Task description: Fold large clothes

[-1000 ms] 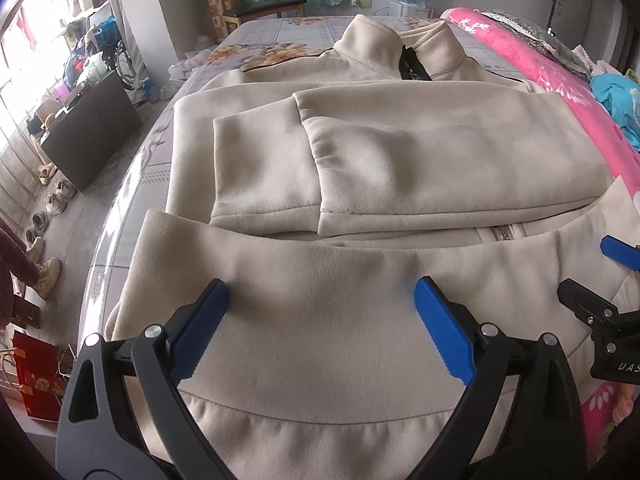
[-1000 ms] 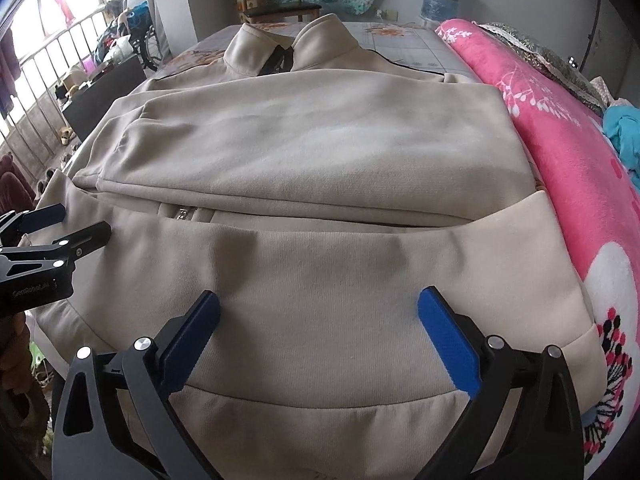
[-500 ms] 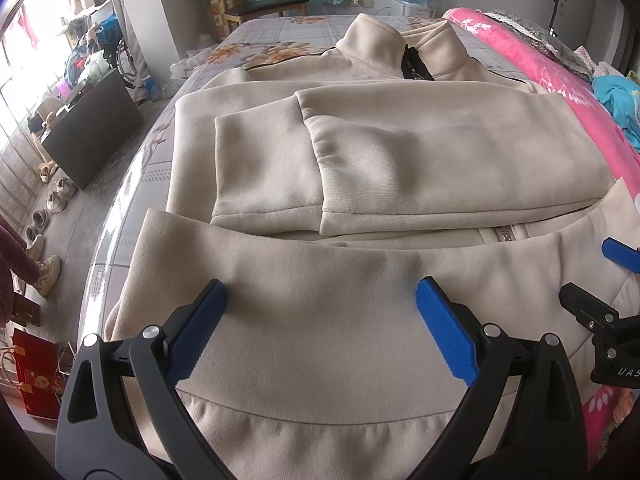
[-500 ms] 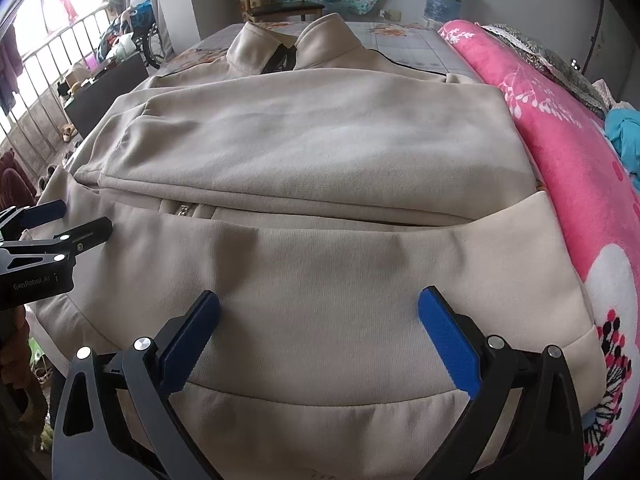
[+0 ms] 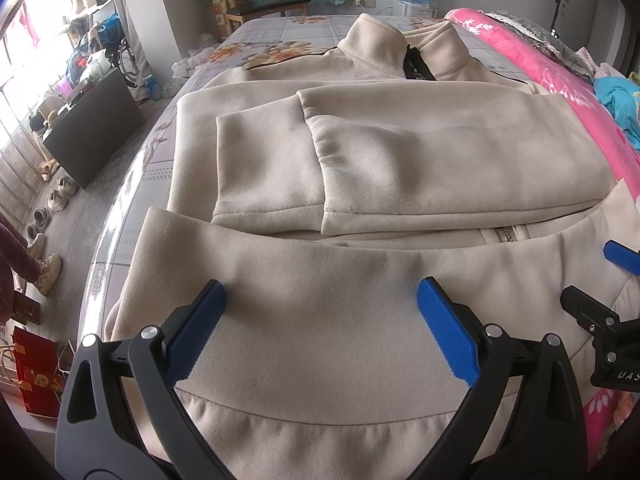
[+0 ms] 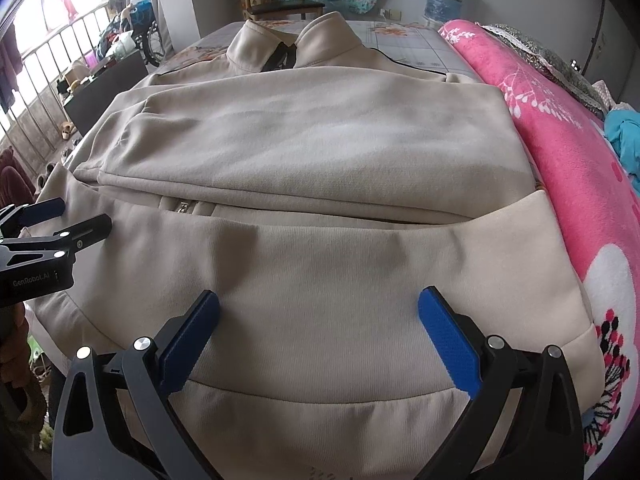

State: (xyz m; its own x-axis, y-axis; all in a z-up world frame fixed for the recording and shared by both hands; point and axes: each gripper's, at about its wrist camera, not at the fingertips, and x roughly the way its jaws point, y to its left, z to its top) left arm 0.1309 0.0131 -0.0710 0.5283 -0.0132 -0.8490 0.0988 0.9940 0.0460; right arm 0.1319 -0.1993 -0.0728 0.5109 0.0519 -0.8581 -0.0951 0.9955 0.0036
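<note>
Left wrist view: the left claw [image 5: 320, 312] stands wide open, its blue pads spread over the folded-up lower part of a beige zip-up jacket [image 5: 400, 160] that lies on the bed [image 5: 132, 184]; the hem band sits just below and between the pads, while the two sleeves lie crossed over the jacket's chest ahead of the claw, one cuff [image 5: 268, 208] ahead and slightly to its left; the stand-up collar [image 5: 376, 48] is farthest ahead; the zipper pull [image 5: 508, 235] shows ahead and to the right; the right claw [image 5: 592, 280] enters at the right edge, just above the same fold; a pink blanket [image 5: 560, 80] runs along the right side.

Right wrist view: the right claw [image 6: 318, 320] is likewise wide open, holding nothing, its pads over the jacket's [image 6: 320, 140] turned-up lower panel; the folded sleeves lie ahead, the collar [image 6: 288, 44] beyond them; the left claw [image 6: 60, 220] shows at the left edge, its jaws parted, close to the jacket's left side; the pink blanket [image 6: 580, 180] lies to the right.
</note>
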